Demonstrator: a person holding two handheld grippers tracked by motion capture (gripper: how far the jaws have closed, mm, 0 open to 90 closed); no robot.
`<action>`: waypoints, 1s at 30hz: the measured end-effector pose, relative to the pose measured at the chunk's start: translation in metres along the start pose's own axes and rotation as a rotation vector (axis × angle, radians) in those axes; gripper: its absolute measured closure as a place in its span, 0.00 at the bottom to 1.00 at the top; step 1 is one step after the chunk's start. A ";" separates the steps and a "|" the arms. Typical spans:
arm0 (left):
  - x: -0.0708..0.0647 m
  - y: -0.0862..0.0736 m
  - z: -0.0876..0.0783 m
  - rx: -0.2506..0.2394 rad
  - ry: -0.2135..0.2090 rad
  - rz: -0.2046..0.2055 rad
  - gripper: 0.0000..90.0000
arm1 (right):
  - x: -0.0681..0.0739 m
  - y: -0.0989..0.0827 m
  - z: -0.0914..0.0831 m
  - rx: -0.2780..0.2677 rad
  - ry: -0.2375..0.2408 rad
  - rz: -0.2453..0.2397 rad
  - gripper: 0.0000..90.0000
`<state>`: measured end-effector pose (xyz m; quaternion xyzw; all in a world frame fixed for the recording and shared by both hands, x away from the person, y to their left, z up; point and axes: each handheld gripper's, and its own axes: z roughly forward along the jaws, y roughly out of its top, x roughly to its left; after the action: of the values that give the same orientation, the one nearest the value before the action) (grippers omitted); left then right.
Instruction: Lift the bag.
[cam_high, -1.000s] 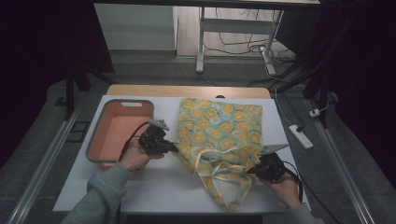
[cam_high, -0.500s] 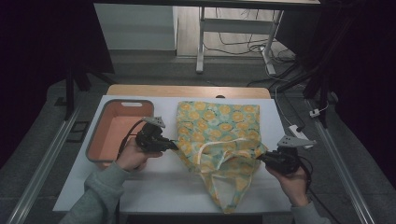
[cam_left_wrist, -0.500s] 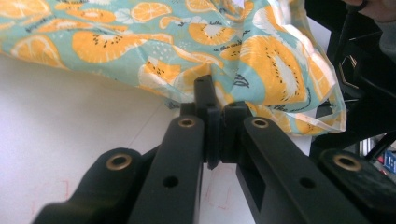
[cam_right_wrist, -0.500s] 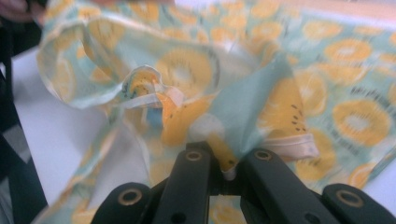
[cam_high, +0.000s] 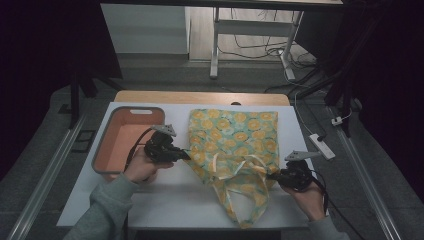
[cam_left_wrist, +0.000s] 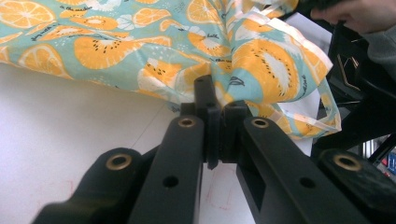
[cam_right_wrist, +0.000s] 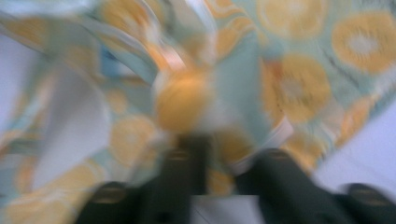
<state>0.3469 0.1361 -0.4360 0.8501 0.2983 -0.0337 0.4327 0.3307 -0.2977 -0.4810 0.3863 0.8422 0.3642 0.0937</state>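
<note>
Pulled back toward the table's near right edge since a second ago, the right gripper has just been opening its jaws, cloth blurred between them. Closed tight, the left gripper pinches the orange-slice-printed turquoise fabric tote bag at its left edge. The bag's tiny printed script is unreadable. An orange plastic bin sits beside the left gripper.

one bag, one tray, two grippers
</note>
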 end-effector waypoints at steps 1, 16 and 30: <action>0.001 -0.001 0.000 0.001 -0.001 0.000 0.98 | 0.002 -0.002 0.001 0.011 -0.007 0.005 0.69; 0.001 -0.001 0.001 0.013 -0.002 0.001 0.98 | 0.032 -0.003 0.026 0.128 -0.175 0.011 0.35; -0.009 0.009 -0.017 -0.057 -0.012 0.025 0.98 | 0.035 0.029 -0.041 -0.108 -0.039 -0.028 1.00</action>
<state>0.3405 0.1405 -0.4158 0.8408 0.2861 -0.0248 0.4589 0.3054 -0.2820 -0.4271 0.3758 0.8247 0.4002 0.1361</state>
